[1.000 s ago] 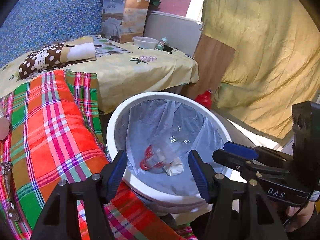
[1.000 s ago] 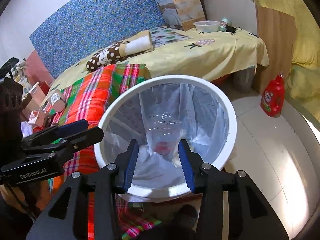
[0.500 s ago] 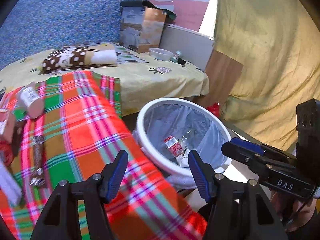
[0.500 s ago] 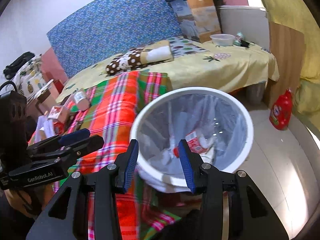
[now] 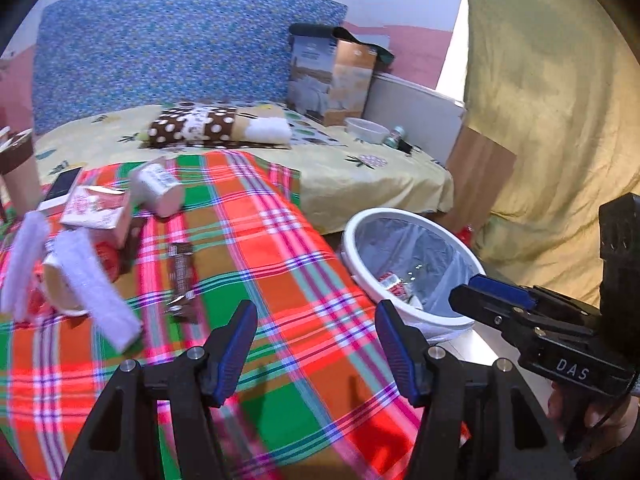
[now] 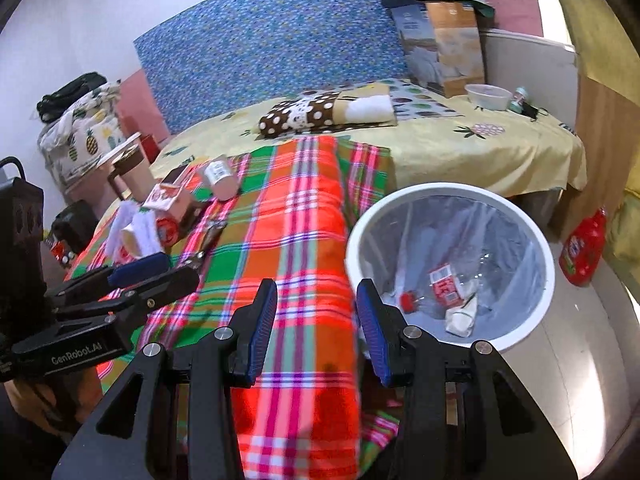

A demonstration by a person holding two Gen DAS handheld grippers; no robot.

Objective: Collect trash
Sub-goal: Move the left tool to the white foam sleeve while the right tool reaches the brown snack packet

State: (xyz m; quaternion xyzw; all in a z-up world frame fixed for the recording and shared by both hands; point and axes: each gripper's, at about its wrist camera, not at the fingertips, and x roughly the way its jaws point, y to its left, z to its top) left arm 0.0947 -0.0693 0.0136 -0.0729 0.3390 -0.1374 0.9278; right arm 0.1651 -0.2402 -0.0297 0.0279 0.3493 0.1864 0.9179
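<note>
Both grippers have swung away from the bin mouth, so the plaid blanket now fills the space beneath them. The left gripper has its blue-padded jaws spread wide and empty over the red, green and orange plaid blanket; the right gripper is likewise wide and empty, at the blanket's right edge, just beside the round white trash bin with a clear plastic liner. Inside the bin lie one crushed clear plastic bottle with a red label and one crumpled pale wrapper. Trash is clustered at the blanket's far left edge: one dark brown snack wrapper, one pink-and-white carton, one tipped white paper cup, and two fuzzy white strips. Beyond the blanket spreads a yellow printed bedsheet carrying one polka-dot brown cushion and one white bowl, against a blue floral headboard. One red detergent bottle stands on the pale floor to the bin's right.
</note>
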